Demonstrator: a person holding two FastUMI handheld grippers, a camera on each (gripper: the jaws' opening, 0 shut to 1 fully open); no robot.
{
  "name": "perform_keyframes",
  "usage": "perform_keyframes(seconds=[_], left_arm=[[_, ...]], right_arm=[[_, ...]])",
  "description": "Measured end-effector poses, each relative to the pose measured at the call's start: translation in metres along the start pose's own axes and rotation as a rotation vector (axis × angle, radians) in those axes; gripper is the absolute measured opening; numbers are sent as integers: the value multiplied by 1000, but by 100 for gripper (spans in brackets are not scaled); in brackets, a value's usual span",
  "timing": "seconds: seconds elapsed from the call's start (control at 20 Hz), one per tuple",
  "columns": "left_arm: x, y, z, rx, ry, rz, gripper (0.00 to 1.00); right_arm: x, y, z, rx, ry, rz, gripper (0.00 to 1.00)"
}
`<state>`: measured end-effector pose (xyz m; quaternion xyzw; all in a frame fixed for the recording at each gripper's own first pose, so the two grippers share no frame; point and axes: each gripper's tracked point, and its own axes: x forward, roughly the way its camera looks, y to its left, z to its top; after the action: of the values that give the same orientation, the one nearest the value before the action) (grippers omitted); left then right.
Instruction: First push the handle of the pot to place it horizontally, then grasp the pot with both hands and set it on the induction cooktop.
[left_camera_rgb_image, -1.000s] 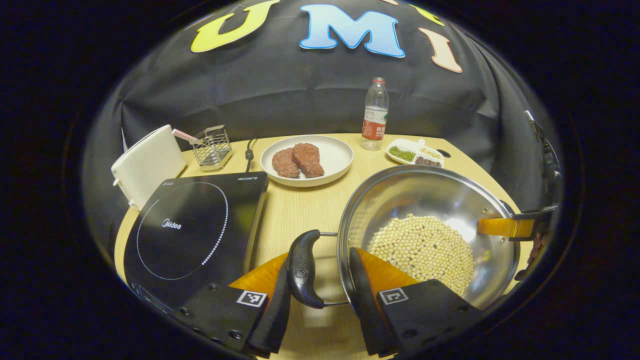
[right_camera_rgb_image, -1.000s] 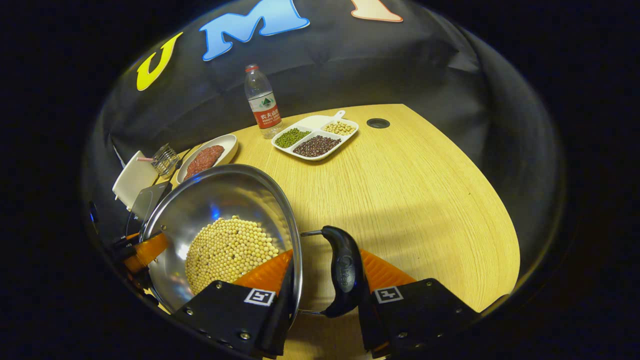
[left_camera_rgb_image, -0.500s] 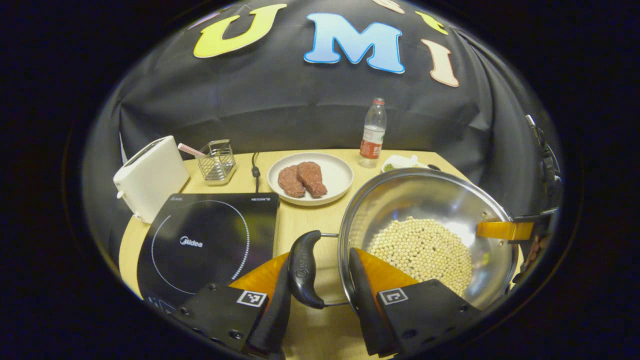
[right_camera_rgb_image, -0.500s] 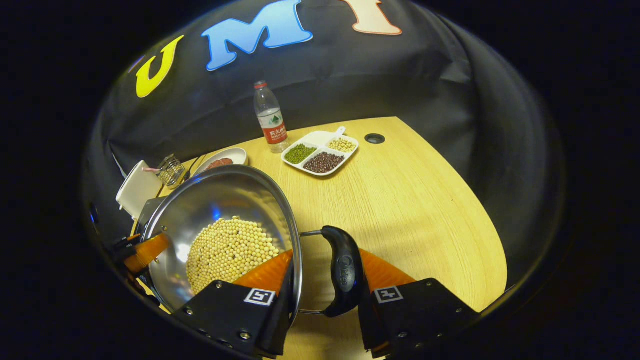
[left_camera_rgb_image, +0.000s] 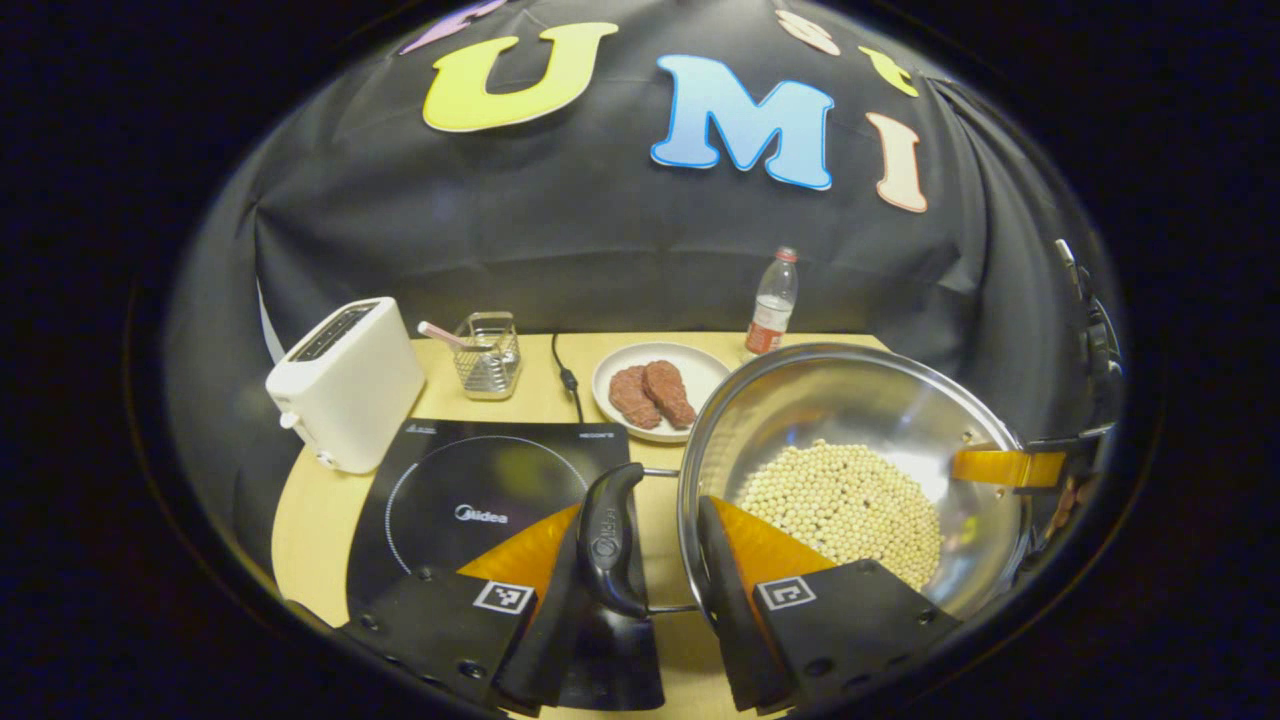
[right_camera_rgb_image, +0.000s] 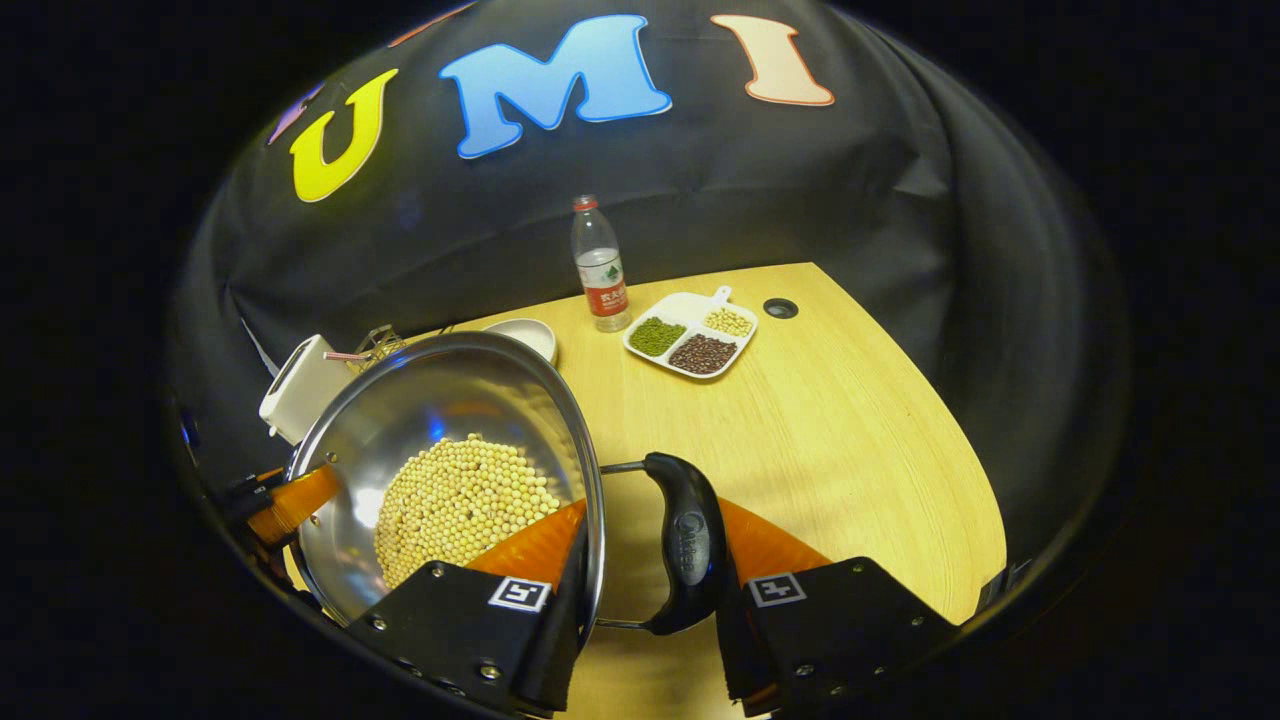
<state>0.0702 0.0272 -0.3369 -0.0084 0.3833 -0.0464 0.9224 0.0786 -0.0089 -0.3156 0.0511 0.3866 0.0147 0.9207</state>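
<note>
- Spanning the lower half of both views: pale wooden worktop (right_camera_rgb_image: 850, 400), black cloth wall behind it.
- On the worktop in left gripper view: white toaster (left_camera_rgb_image: 345, 385) at far left, wire basket (left_camera_rgb_image: 488, 355) beside it, plate of meat (left_camera_rgb_image: 655, 390) toward the back, water bottle (left_camera_rgb_image: 772, 303) near the wall.
- Flat black induction cooktop (left_camera_rgb_image: 470, 500) in front of the toaster, cord running back from it.
- In right gripper view: divided dish of beans (right_camera_rgb_image: 690, 335) just beside the bottle, small round hole in the worktop behind it.
- Steel pot (left_camera_rgb_image: 850, 450), half full of pale beans, held up off the worktop, to the right of the cooktop and not over its ring.
- Left gripper (left_camera_rgb_image: 640, 580): fingers spread either side of the pot's near black handle (left_camera_rgb_image: 608, 540), one outside the handle, the other inside the rim against the pot wall; pinching handle and rim together.
- Right gripper (right_camera_rgb_image: 650, 580): same grip on the opposite handle (right_camera_rgb_image: 685, 540), one of the fingers inside the rim, the other outside the handle.
- Right gripper also seen in left gripper view at the pot's far rim.
</note>
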Motion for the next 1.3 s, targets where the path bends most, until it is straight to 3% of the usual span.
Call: perform_keyframes(seconds=[0.05, 0.35, 0.4, 0.65, 0.75, 1.3], left_arm=[[-3, 9, 2, -2, -4, 2, 67], [-14, 74, -1, -22, -1, 20, 67], [-15, 85, -2, -25, -1, 24, 63], [-18, 134, 0, -39, -5, 52, 67], [-20, 150, 3, -45, -6, 61, 63], [16, 241, 3, -67, 12, 98, 66]], right_arm=[[-1, 10, 0, -3, 0, 2, 57], [2, 71, -5, -25, 16, 14, 57], [4, 81, -6, -28, 19, 18, 57], [14, 127, -12, -30, 40, 39, 57], [21, 143, -12, -29, 46, 46, 57], [74, 219, -10, -33, 92, 67, 57]])
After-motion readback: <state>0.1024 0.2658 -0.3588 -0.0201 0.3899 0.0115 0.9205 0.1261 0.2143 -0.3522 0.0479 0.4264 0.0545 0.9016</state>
